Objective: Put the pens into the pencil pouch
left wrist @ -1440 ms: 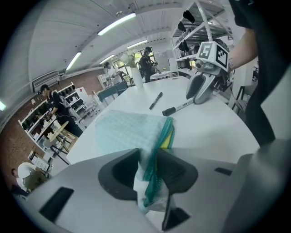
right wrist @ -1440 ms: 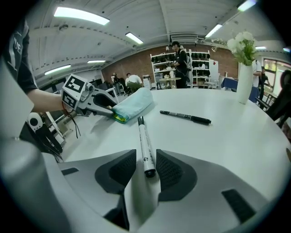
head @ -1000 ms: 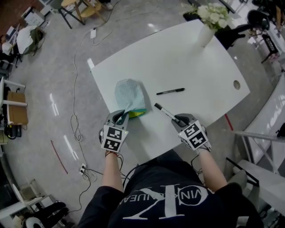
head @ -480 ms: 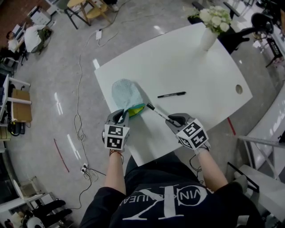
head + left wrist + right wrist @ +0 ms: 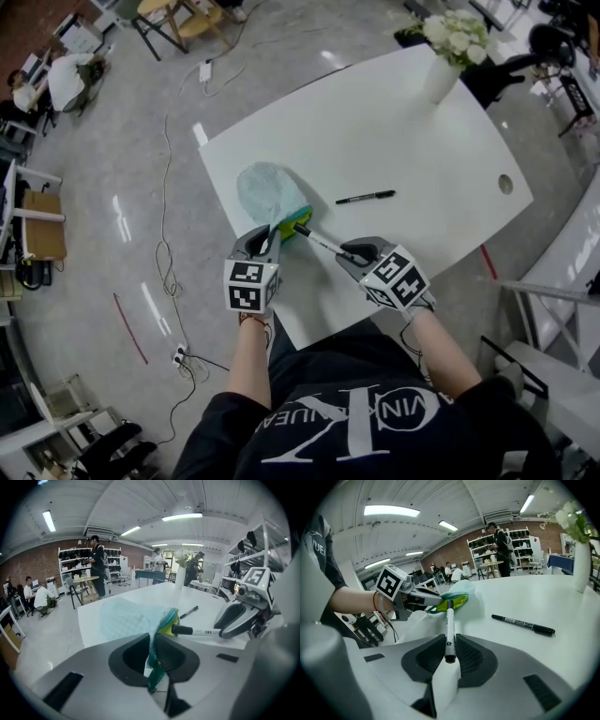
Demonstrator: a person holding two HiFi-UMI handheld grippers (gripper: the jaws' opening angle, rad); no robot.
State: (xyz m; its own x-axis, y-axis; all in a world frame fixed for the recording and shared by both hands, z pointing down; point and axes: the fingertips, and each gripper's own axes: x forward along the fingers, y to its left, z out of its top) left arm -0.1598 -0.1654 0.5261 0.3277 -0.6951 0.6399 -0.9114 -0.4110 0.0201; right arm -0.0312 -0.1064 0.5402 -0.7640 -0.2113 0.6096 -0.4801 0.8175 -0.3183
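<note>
My left gripper [image 5: 265, 240] is clamped on the teal edge of the pencil pouch [image 5: 266, 192], the fabric pinched between its jaws right at the pouch's mouth, where the yellow-green lining [image 5: 292, 228] shows; the pouch lies on the white table [image 5: 403, 141] near the corner closest to me, its closed end pointing away from me. My right gripper [image 5: 356, 253] grips a white-barrelled pen [image 5: 321, 243] near its back end, jaws pressed on either side of the barrel; the pen slants toward the pouch, its black cap right at the lining of the mouth, though I cannot tell whether the tip is inside. A second, black pen [image 5: 366, 197] lies flat on the table just to the right of the pouch, apart from it; a white vase of flowers [image 5: 437, 73] stands well beyond the pouch, at the far edge.
</note>
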